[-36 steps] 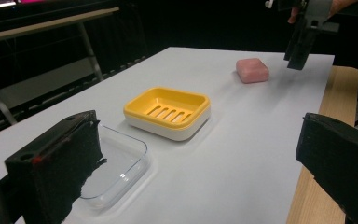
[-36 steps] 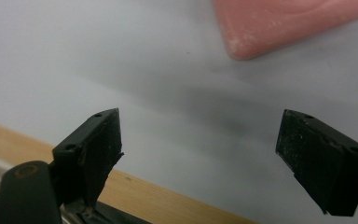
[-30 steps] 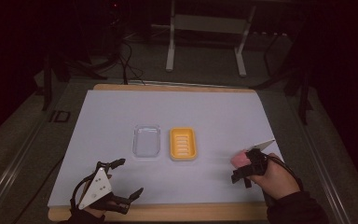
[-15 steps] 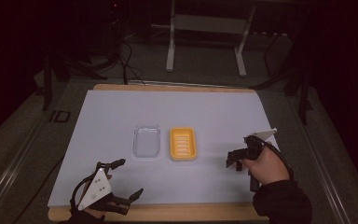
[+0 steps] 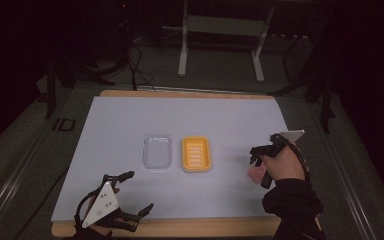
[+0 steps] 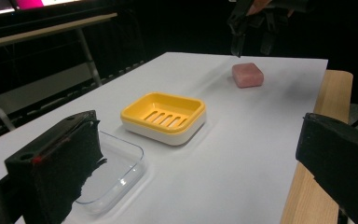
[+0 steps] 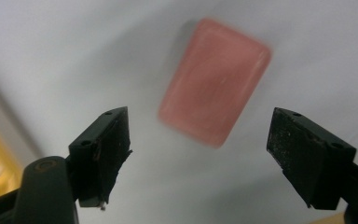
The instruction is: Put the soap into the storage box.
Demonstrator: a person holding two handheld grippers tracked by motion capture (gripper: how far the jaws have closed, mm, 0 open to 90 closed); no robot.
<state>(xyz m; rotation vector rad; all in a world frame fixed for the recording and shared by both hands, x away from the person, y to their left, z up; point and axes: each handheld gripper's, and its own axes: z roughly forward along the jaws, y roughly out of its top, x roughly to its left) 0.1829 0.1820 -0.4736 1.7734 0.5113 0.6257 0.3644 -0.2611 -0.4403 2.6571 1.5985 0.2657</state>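
Since the frame half a second back, the right gripper (image 5: 258, 167) has slid a bit toward 6 o'clock and now sits pretty much on top of the pink soap bar (image 5: 255, 173), while the left one hasn't budged. Looking along the right gripper (image 7: 198, 158) in its own view, both black jaws are spread wide with the soap bar (image 7: 214, 81) lying flat on the white mat (image 7: 307, 51) ahead of the gap between them, tilted a bit and kinda blurry, not touched by either jaw. From the left gripper view the same gripper (image 6: 251, 35) hangs just above the soap (image 6: 247, 74), tips pointing down and clear of it. The hand (image 5: 282, 165) holding it comes in from the 5 o'clock side of the table. At about 9 o'clock from the soap is the yellow soap dish (image 5: 196, 154), slotted and with nothing in it, and right beside that, still toward 9 o'clock, a clear plastic tray (image 5: 157, 151). The left gripper (image 5: 132, 200) is way down at the 7 o'clock corner near the wooden table edge (image 5: 205, 227), jaws wide apart, holding nothing.
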